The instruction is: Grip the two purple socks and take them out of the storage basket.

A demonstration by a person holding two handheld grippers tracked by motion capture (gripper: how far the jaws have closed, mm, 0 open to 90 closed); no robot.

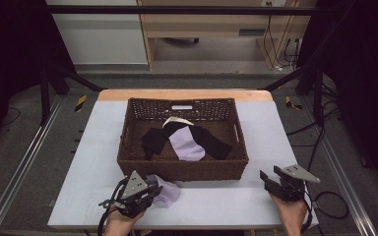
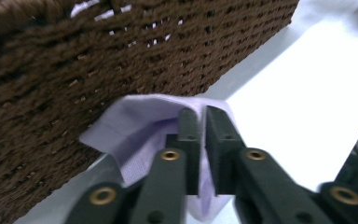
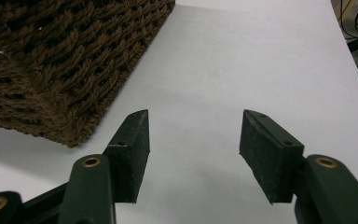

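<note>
Left gripper [image 1: 150, 189]: nearest the table's front edge, at the left, held in a hand [image 1: 120, 222] that comes in from below. Its 2 jaws stand almost together with only a narrow slit between them. In the left gripper view [image 2: 204, 122], lilac cloth fills that slit and the pads press on it.

Lilac sock [image 1: 167, 192]: lies on the table just in front of the basket's near wall, bunched at the left gripper's tips. In the left gripper view [image 2: 140, 133] it drapes over and beside the jaws, close to the weave; whether it touches the wall I cannot tell.

Right gripper [image 1: 270, 178]: at the front right of the table, well apart from the sock. In the right gripper view [image 3: 193, 133] its jaws stand apart with bare table between them, holding nothing.

Table [image 1: 93, 162]: pale top, with a wooden strip along the far edge.

Basket [image 1: 128, 128]: dark brown wicker, rectangular, at the middle of the table, beyond both grippers.

Inside the basket: 1 more lilac sock [image 1: 187, 145] lies over 2 black socks [image 1: 155, 138], with a cream piece [image 1: 177, 121] at the far end of the pile.
</note>
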